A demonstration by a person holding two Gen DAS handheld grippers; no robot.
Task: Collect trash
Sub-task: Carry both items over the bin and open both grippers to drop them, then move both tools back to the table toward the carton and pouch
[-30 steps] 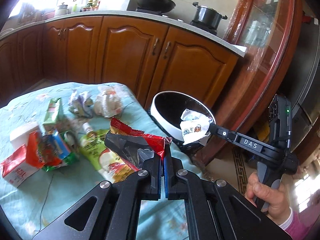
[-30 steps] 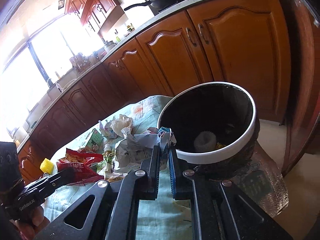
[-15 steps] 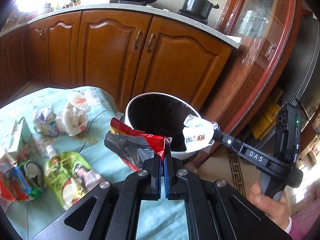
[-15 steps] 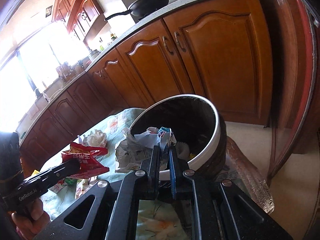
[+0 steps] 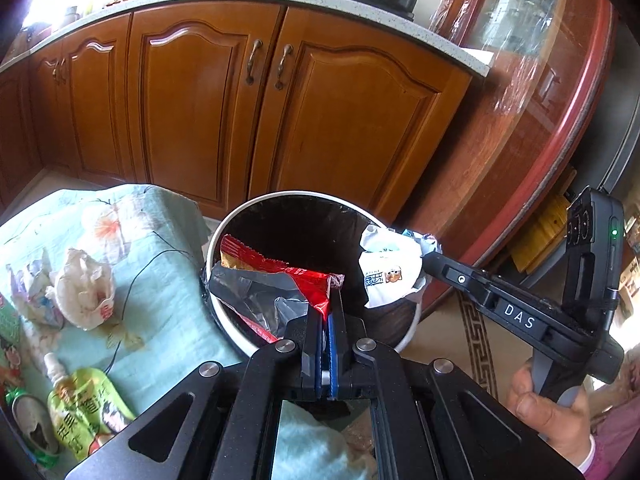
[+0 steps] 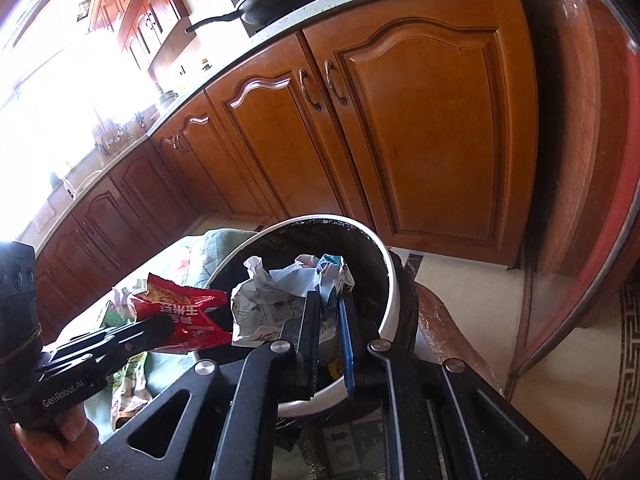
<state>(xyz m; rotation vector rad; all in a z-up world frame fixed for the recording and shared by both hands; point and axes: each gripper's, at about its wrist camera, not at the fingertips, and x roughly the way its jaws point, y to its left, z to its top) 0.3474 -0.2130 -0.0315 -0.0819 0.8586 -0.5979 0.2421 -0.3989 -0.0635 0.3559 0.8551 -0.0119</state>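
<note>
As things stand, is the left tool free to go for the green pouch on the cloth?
Probably not yet: the left tool is shut on a red wrapper over the bin. The green pouch lies uncovered, so access looks free after dropping it.
</note>
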